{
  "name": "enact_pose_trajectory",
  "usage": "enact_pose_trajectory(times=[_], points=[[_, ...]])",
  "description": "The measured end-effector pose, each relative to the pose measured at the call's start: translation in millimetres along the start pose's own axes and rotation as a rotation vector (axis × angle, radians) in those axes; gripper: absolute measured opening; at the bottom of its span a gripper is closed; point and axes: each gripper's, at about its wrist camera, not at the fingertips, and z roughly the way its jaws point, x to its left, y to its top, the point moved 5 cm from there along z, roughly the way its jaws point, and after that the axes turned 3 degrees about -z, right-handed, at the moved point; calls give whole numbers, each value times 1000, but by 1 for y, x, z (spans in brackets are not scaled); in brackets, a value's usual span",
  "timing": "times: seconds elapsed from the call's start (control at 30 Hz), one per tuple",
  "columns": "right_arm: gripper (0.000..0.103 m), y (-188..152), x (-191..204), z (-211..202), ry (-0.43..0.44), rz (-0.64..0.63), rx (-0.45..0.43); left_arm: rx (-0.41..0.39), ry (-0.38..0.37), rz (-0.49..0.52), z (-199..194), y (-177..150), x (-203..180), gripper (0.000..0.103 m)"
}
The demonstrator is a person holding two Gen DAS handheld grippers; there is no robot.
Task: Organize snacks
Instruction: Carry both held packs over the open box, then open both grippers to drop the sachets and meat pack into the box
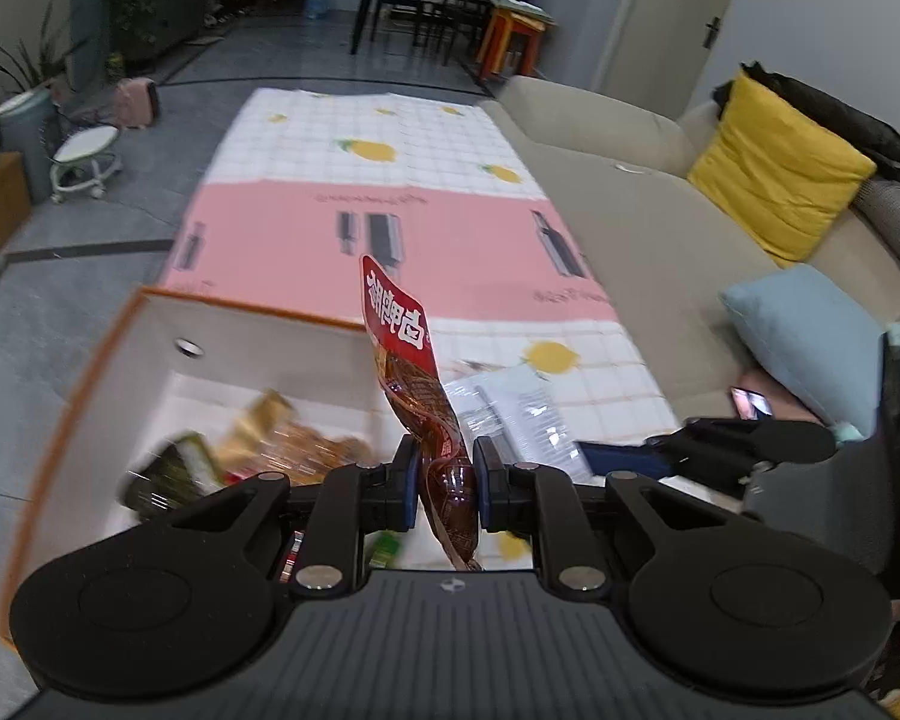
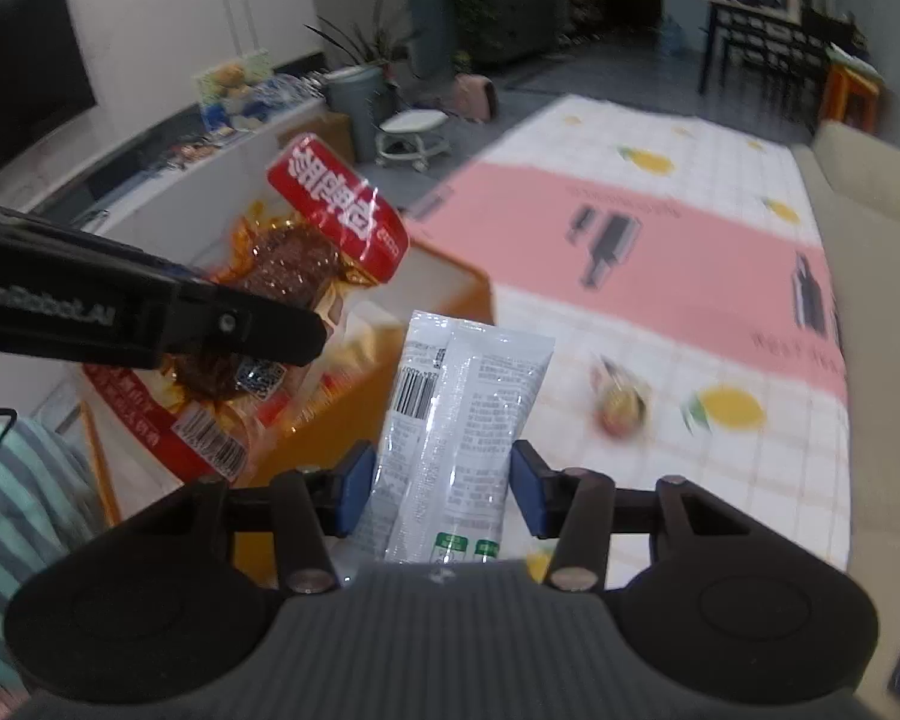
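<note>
Living-room mat [image 1: 390, 228], both grippers loaded above it.
Left gripper [image 1: 445, 483] pinches a red packet [image 1: 411, 360] over the box [image 1: 150, 360]; right gripper [image 2: 444, 483] clamps a white packet [image 2: 456, 414].

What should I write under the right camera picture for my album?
Right gripper holds a white snack packet while the left gripper lifts a red one above the orange box.

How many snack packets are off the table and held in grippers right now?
2. The red snack packet is clamped in the left gripper above the storage box; the white snack packet is in the right gripper over the table edge.
</note>
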Motion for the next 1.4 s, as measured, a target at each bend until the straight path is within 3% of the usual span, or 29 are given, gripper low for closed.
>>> enact_pose_trajectory(times=[0.27,0.53,0.77,1.07,1.4], points=[[47,62,33,24,70,-67,-15,34,111,33,7,30,57,19],[47,88,48,94,81,-136,100,145,163,55,60,28,109,19],[47,95,67,146,116,-220,180,219,208,161,97,25,132,19],[47,82,72,192,55,-304,253,285,275,312,130,15,139,19],[49,63,70,214,43,-348,292,296,264,267,142,6,145,19]])
